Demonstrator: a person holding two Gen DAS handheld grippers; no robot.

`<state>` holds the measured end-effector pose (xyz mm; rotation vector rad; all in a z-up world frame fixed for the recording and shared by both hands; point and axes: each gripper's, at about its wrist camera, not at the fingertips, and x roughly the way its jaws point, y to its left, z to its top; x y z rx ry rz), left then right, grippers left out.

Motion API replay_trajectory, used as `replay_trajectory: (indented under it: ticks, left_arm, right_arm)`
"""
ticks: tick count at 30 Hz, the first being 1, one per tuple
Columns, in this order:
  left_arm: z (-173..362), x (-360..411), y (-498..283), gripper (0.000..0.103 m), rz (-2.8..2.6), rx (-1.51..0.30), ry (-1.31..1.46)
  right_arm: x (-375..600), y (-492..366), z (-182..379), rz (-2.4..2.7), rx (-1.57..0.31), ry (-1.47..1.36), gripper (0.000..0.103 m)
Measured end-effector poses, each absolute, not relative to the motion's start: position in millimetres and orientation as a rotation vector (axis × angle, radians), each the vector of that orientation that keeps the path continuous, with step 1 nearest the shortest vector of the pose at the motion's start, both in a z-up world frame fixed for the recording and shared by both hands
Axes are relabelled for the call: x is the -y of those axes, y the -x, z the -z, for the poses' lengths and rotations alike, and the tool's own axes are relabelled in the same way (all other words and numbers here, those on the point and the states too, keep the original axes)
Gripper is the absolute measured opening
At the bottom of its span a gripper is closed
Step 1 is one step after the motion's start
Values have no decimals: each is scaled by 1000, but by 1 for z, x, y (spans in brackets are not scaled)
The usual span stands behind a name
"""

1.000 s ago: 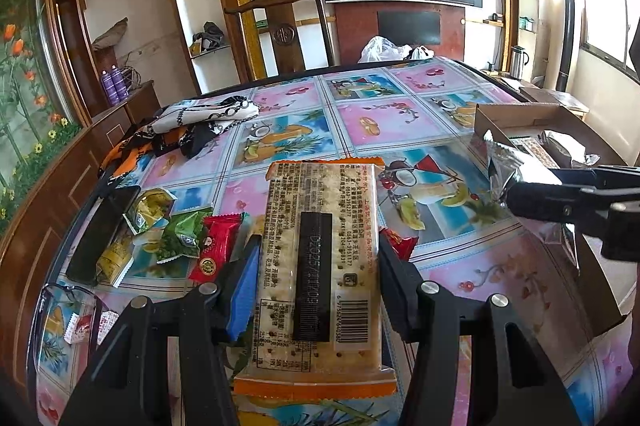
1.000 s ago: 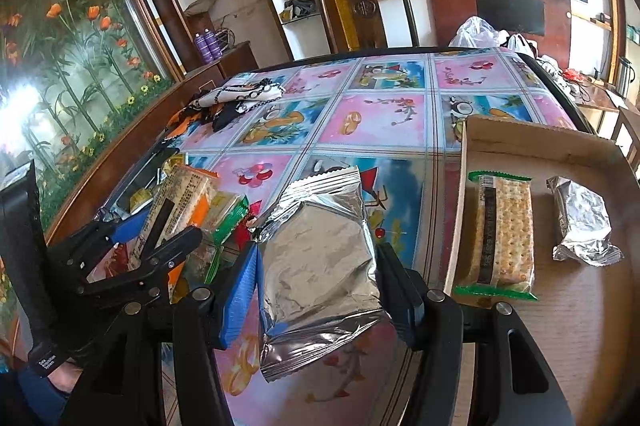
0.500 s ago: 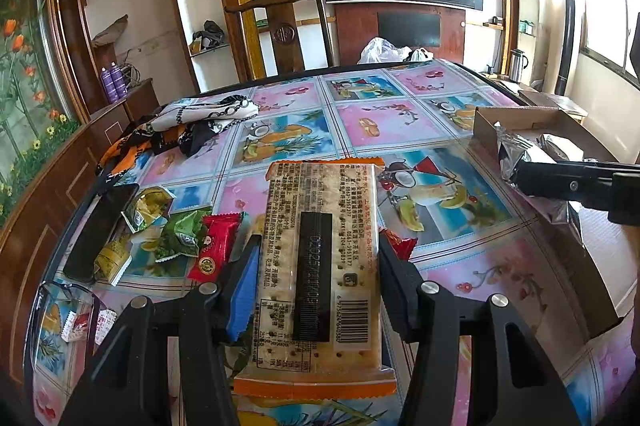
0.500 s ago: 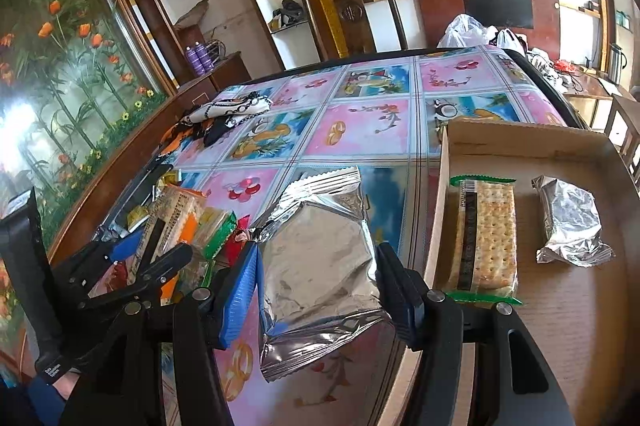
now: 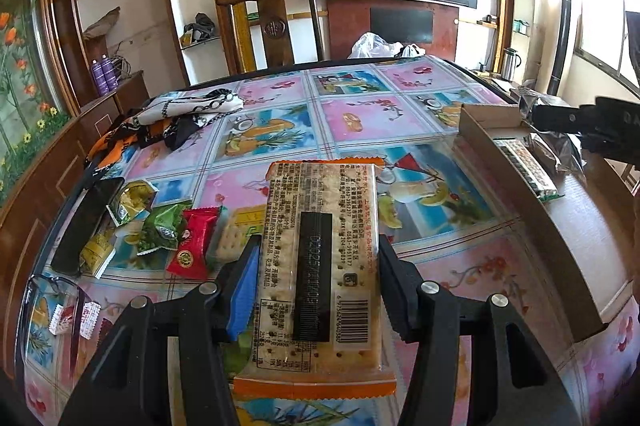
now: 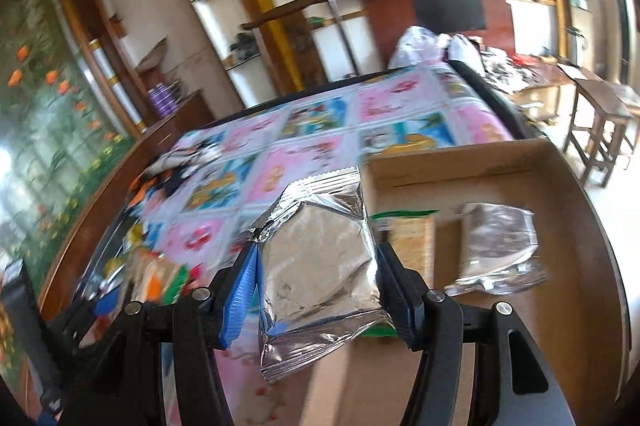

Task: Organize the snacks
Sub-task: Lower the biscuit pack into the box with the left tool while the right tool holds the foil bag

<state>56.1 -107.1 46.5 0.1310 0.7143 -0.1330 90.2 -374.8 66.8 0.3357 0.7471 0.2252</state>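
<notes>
Tablecloth [image 6: 280, 178] blurred; right tool [image 6: 316, 266] grips silver pouch [image 6: 320, 266]; left tool [image 5: 316, 266] grips crackers [image 5: 320, 246].

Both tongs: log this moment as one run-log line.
left tongs: shut on orange cracker pack | right tongs: shut on silver pouch, at cardboard box edge | in box: green cracker pack, silver packet

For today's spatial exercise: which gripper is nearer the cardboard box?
Right. The right gripper, holding a silver packet, is at the cardboard box; the left gripper, holding crackers, is off to its side.
</notes>
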Motion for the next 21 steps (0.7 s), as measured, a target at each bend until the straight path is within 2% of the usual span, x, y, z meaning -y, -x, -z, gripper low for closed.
replay_trajectory:
  ticks: [21]
  left_arm:
    - [-73, 218, -63, 53, 333, -738, -92]
  right_arm:
    - [438, -81, -95, -142, -665, -445, 63]
